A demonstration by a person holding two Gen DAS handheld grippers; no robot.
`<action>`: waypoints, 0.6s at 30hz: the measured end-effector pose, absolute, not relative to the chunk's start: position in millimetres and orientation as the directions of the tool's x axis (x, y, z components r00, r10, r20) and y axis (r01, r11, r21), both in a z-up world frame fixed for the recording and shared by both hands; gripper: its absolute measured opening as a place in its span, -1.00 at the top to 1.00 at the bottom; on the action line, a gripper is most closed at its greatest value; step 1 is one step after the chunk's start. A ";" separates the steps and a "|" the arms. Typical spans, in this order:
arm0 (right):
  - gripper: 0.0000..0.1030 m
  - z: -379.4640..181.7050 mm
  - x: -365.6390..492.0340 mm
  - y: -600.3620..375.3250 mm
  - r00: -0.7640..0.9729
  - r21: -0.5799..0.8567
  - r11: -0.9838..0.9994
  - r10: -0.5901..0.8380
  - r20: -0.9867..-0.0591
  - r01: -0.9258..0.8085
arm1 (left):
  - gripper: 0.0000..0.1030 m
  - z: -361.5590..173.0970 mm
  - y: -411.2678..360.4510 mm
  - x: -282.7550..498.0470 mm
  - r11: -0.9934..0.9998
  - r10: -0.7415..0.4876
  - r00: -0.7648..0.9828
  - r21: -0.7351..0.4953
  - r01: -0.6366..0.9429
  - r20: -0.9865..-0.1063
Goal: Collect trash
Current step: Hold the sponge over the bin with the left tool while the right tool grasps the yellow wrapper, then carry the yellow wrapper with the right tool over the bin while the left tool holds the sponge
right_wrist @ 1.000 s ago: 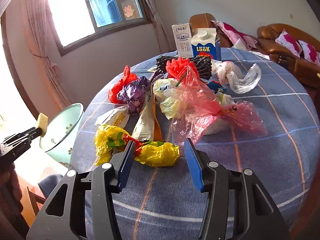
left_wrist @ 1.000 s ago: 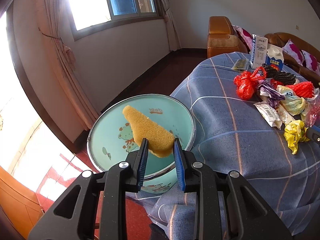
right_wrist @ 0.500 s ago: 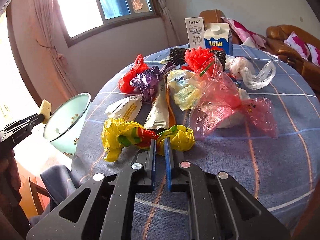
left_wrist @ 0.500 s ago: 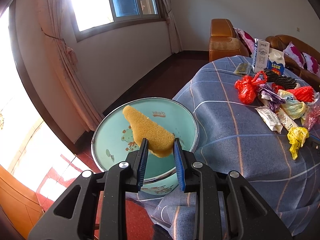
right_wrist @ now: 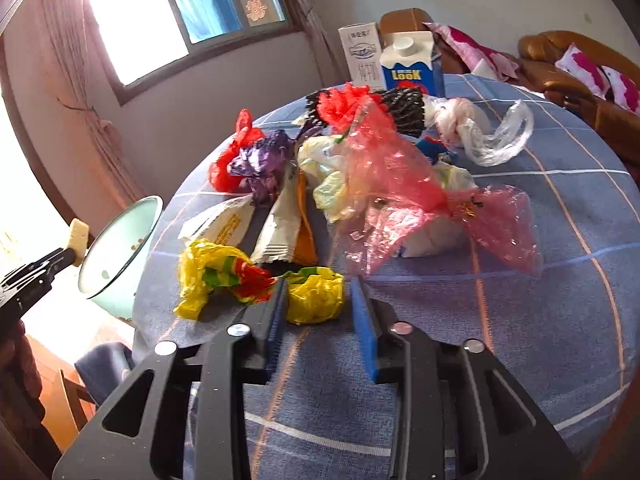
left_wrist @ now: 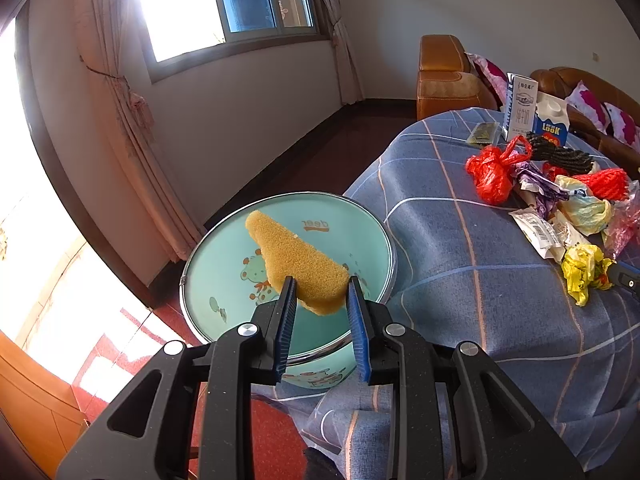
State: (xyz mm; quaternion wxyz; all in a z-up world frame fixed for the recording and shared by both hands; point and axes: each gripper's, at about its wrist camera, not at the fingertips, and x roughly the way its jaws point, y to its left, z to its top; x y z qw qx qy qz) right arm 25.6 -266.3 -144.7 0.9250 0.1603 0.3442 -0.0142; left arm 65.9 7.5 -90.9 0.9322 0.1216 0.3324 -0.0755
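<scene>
My left gripper (left_wrist: 322,292) is shut on a yellow sponge (left_wrist: 294,260) and holds it over a mint-green enamel basin (left_wrist: 224,280) at the table's edge. In the right wrist view the basin (right_wrist: 120,240) and the sponge (right_wrist: 78,236) show at far left. My right gripper (right_wrist: 320,304) is open, its jaws on either side of a crumpled yellow wrapper (right_wrist: 316,294) lying on the blue checked tablecloth (right_wrist: 520,340). A pile of trash lies beyond: a red bag (right_wrist: 228,160), a purple wrapper (right_wrist: 260,160), a pink plastic bag (right_wrist: 400,200).
A blue milk carton (right_wrist: 412,68) and a white carton (right_wrist: 362,54) stand at the far side of the table. A clear bag (right_wrist: 488,132) lies at right. Brown sofas (left_wrist: 444,76) stand behind. A window and curtain are at left.
My right gripper was open, shut half a second ago, and is now open around the yellow wrapper, closer to the pile. My left gripper still holds the sponge over the basin.
</scene>
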 end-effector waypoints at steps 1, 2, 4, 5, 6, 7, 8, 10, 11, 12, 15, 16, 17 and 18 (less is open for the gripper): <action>0.50 -144.5 25.9 -265.8 0.759 0.291 0.947 0.093 -0.645 0.132 | 0.50 -90.8 7.4 65.5 0.959 -0.060 0.768 0.177 0.222 -0.638; 0.51 -144.3 25.5 -264.9 0.759 0.287 0.949 0.093 -0.644 0.127 | 0.50 -90.4 7.9 65.2 0.959 -0.060 0.769 0.177 0.221 -0.637; 0.70 -143.5 23.1 -263.8 0.766 0.283 0.951 0.087 -0.637 0.128 | 0.50 -89.2 8.7 65.1 0.959 -0.059 0.771 0.178 0.221 -0.635; 0.72 -142.5 21.0 -262.3 0.771 0.279 0.952 0.082 -0.631 0.127 | 0.50 -88.7 9.2 65.1 0.959 -0.058 0.771 0.179 0.220 -0.634; 0.72 -141.6 19.4 -261.2 0.776 0.280 0.952 0.085 -0.624 0.121 | 0.50 -88.1 10.5 65.5 0.959 -0.057 0.772 0.180 0.218 -0.633; 0.74 -139.2 17.0 -258.1 0.785 0.275 0.955 0.082 -0.615 0.115 | 0.50 -87.3 12.0 66.0 0.960 -0.054 0.774 0.180 0.214 -0.631; 0.75 -135.5 14.8 -254.0 0.793 0.261 0.959 0.075 -0.605 0.108 | 0.50 -86.8 13.2 66.6 0.961 -0.051 0.774 0.180 0.210 -0.631; 0.76 -127.0 11.3 -247.7 0.812 0.245 0.965 0.067 -0.580 0.095 | 0.50 -85.5 16.5 68.3 0.963 -0.045 0.776 0.179 0.201 -0.629; 0.76 -121.0 8.9 -245.4 0.824 0.240 0.967 0.065 -0.563 0.088 | 0.50 -84.7 18.0 68.8 0.964 -0.042 0.777 0.180 0.198 -0.628; 0.76 -115.3 7.7 -243.6 0.834 0.239 0.968 0.067 -0.547 0.079 | 0.50 -83.8 19.5 69.6 0.964 -0.038 0.779 0.183 0.194 -0.626; 0.76 -102.2 6.3 -239.0 0.856 0.234 0.970 0.066 -0.513 0.065 | 0.51 -82.8 22.4 72.4 0.961 -0.007 0.786 0.214 0.177 -0.618; 0.76 -96.3 7.2 -235.6 0.866 0.222 0.973 0.061 -0.497 0.059 | 0.51 -82.5 22.9 72.9 0.957 0.014 0.793 0.237 0.165 -0.609; 0.76 -93.3 8.2 -233.4 0.870 0.213 0.975 0.058 -0.489 0.054 | 0.51 -82.1 24.0 73.4 0.955 0.029 0.797 0.254 0.157 -0.603; 0.76 -89.1 11.7 -229.1 0.876 0.195 0.980 0.053 -0.480 0.047 | 0.51 -82.1 25.2 74.8 0.951 0.046 0.800 0.271 0.148 -0.598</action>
